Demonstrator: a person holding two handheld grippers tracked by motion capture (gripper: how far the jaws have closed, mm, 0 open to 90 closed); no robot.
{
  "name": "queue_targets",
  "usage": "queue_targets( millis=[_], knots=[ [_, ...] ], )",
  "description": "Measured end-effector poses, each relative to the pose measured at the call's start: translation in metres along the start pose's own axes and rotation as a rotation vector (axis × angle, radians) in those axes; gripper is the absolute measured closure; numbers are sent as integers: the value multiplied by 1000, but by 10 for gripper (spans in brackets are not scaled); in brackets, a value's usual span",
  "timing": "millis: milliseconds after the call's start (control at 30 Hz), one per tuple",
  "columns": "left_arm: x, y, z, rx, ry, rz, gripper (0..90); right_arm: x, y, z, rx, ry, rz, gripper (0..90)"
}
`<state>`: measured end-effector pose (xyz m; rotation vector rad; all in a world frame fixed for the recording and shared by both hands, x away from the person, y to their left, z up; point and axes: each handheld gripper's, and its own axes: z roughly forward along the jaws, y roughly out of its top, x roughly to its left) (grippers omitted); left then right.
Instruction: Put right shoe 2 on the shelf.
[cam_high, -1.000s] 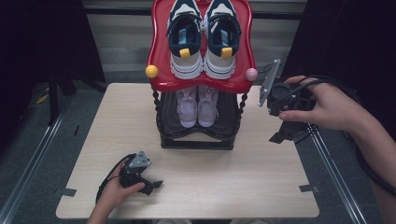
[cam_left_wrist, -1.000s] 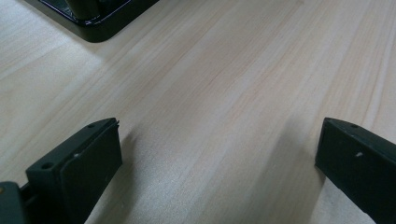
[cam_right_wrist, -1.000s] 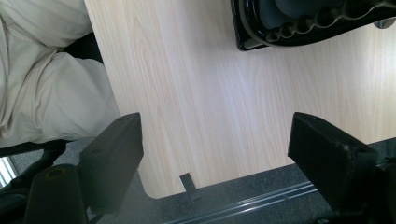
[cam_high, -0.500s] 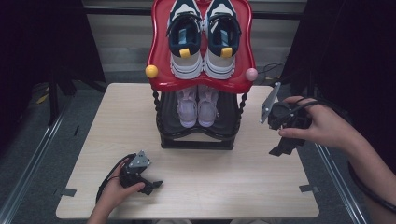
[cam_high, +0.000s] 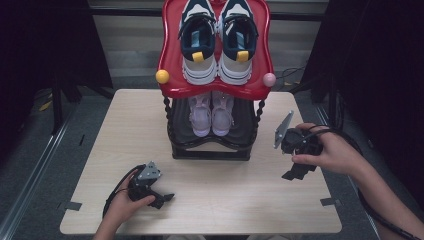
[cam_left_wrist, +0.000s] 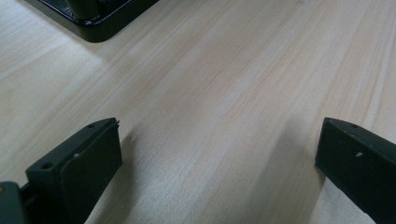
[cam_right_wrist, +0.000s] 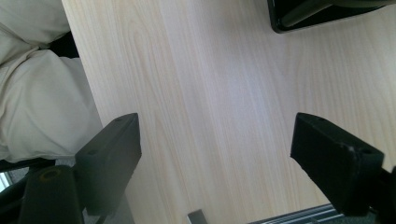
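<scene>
Two-tier shoe rack (cam_high: 212, 150) at the table's (cam_high: 225, 200) far middle: red top tray, black lower shelf. Two pairs of shoes, four in all: navy-and-white sneakers (cam_high: 216, 42) up top, pale, perhaps lilac, pair (cam_high: 211, 116) below in shadow. Two grippers: left gripper (cam_high: 162, 197) low on the wood near the front edge, jaws wide apart, empty; right gripper (cam_high: 296, 172) beside the rack, likewise spread, holding nothing.

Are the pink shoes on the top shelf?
No, the pink shoes sit on the lower shelf of the rack; the dark blue and white sneakers are on the red top shelf.
</scene>
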<state>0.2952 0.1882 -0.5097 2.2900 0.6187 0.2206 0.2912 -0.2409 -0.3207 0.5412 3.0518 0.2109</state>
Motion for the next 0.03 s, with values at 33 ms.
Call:
queue_targets(
  millis=[33],
  knots=[
    [0,0,0,1,0,0,0,0,0,1,-5,-1,-13,152]
  ],
)
